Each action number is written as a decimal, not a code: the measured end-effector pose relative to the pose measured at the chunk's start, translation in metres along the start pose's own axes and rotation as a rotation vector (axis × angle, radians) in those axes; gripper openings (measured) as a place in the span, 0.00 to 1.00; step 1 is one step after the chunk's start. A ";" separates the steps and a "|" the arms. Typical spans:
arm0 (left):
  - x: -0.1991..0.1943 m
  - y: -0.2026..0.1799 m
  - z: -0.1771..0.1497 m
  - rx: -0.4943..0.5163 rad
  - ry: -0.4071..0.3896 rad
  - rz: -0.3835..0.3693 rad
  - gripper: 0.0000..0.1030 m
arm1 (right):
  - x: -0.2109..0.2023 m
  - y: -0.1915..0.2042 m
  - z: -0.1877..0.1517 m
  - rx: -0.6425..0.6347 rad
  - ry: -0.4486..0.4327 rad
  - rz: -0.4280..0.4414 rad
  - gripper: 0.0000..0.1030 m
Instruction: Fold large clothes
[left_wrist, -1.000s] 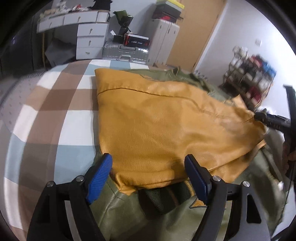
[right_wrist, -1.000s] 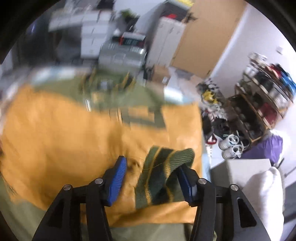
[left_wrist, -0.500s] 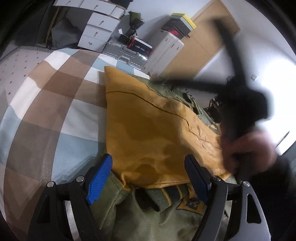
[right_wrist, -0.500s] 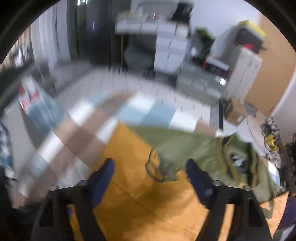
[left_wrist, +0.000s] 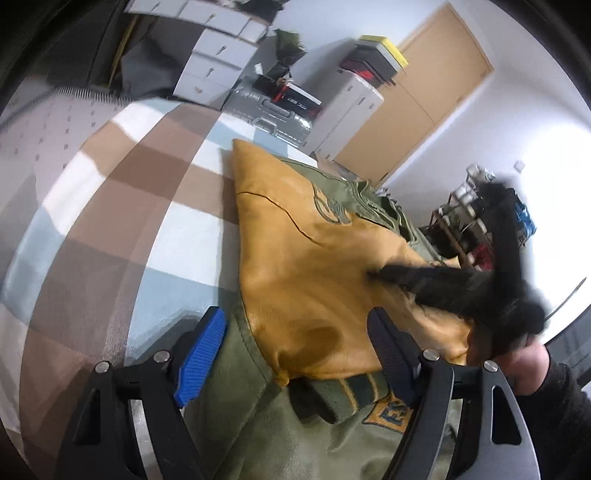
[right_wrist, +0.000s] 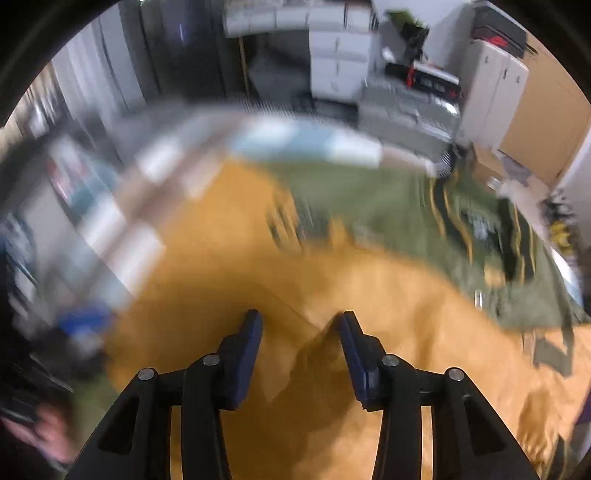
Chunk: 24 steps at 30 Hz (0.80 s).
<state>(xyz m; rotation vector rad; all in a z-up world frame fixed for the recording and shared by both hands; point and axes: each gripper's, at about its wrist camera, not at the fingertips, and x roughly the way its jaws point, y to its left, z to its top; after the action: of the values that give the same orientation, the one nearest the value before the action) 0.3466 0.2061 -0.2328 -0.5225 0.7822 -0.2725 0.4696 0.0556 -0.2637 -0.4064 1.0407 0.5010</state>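
An olive green jacket (left_wrist: 314, 443) lies on a checked bedspread (left_wrist: 129, 221), with a mustard yellow leather sleeve (left_wrist: 314, 266) folded across it. The sleeve's striped knit cuff (left_wrist: 351, 391) pokes out at its near end. My left gripper (left_wrist: 295, 354) hovers open over that near end, its blue pads either side of the sleeve and not pressing. My right gripper (right_wrist: 301, 347) points down at the yellow leather (right_wrist: 369, 295). Its jaws are closing, with a raised fold of leather between the pads, which do not press it. In the left wrist view the right gripper (left_wrist: 424, 277) is a dark blur held by a hand (left_wrist: 524, 365).
Beyond the bed's far edge stand a silver suitcase (left_wrist: 273, 114), white drawer units (left_wrist: 210, 66) and a wooden door (left_wrist: 424, 99). A shoe rack (left_wrist: 472, 229) fills the right side. The jacket's striped collar (right_wrist: 480, 229) lies at the far right.
My right gripper let go of the striped cuff, swung across to the left and came down over the yellow sleeve with narrower jaws. The left gripper rolled but stayed in place, still open.
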 end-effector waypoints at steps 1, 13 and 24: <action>0.000 0.000 0.000 0.012 -0.003 0.008 0.73 | 0.003 0.002 0.001 -0.008 -0.015 -0.005 0.44; -0.003 -0.015 -0.005 0.169 -0.040 0.038 0.73 | 0.001 -0.051 -0.007 0.084 -0.041 -0.233 0.45; -0.001 -0.014 -0.007 0.166 -0.023 0.055 0.73 | -0.025 -0.068 -0.041 0.122 -0.106 -0.218 0.51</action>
<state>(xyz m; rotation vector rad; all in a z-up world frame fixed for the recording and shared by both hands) 0.3403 0.1924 -0.2291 -0.3469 0.7431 -0.2770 0.4695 -0.0271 -0.2544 -0.3758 0.9071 0.2599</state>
